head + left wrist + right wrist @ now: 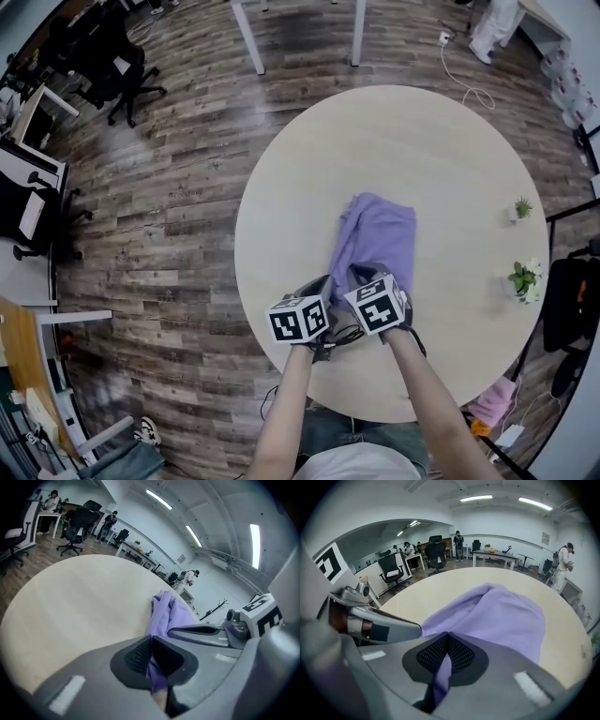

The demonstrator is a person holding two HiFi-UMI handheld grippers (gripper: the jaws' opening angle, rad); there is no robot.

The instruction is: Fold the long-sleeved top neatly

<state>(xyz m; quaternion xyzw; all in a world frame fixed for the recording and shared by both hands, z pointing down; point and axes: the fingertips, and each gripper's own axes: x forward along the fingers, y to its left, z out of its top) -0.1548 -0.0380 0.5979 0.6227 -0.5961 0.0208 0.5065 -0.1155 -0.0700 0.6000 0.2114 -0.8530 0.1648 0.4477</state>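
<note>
Both tools are down at the near end of the lilac long-sleeved top (382, 232), which lies bunched in a narrow heap around the middle of the round table (309, 159), a little toward the person's side. The left tool (151, 654) has its jaws pinched together on a fold of the lilac cloth, with fabric squeezed between the black ribbed pads and trailing out below them. Same story for the right tool (447, 654): jaws clamped on a thin strip of the top, the rest of the garment spreading away in front of it across the pale tabletop. In the head view the two tools sit side by side, close together, marker cubes facing up, each at the near edge of the cloth. Over at the table's right edge stand two small potted plants (522, 208), well apart from the top. Dark office chairs (122, 66) sit on the wood-plank floor (178, 187) beyond the table
</note>
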